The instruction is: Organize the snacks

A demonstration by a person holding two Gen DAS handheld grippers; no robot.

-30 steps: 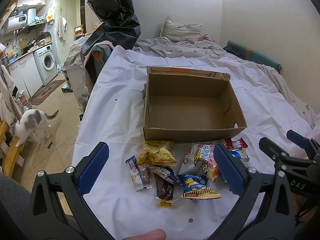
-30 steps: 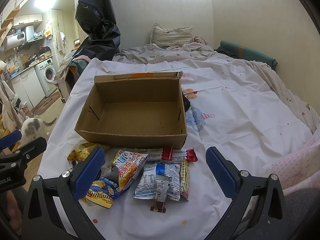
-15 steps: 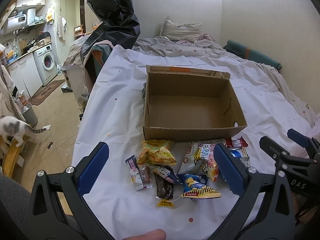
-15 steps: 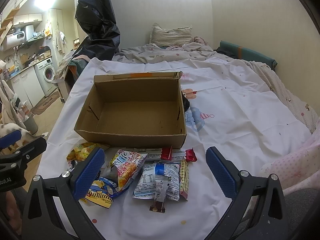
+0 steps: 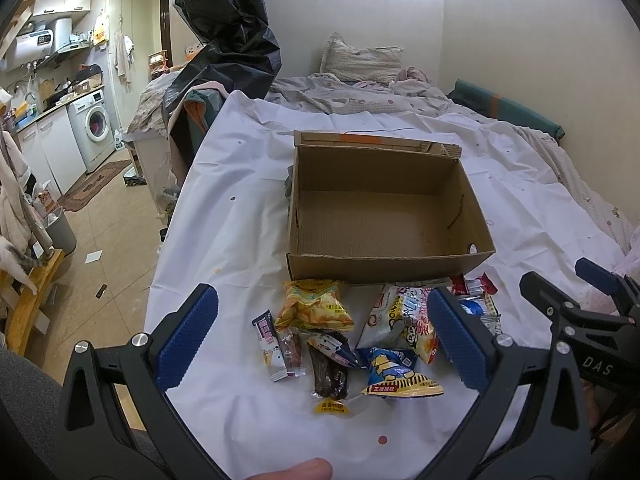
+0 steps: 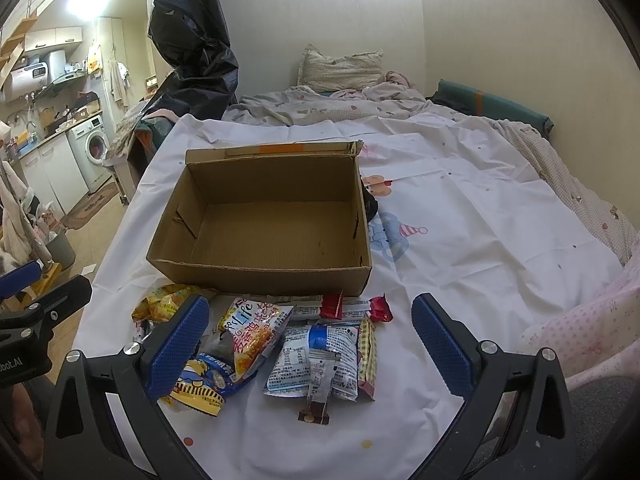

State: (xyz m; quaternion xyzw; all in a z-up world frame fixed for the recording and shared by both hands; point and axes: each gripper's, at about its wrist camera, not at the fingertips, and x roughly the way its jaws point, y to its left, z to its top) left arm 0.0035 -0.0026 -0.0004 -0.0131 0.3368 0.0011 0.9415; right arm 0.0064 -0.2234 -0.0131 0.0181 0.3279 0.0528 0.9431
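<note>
Crinkly foil snack packets (image 5: 352, 336), corrugated box (image 5: 384, 216)

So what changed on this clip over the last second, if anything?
Only the grey-and-white cat on the kitchen floor: it walked left and is now nearly out of the left wrist view. Nothing was grasped or released. The brown cardboard box, snack packets and both open tools stayed put.
</note>
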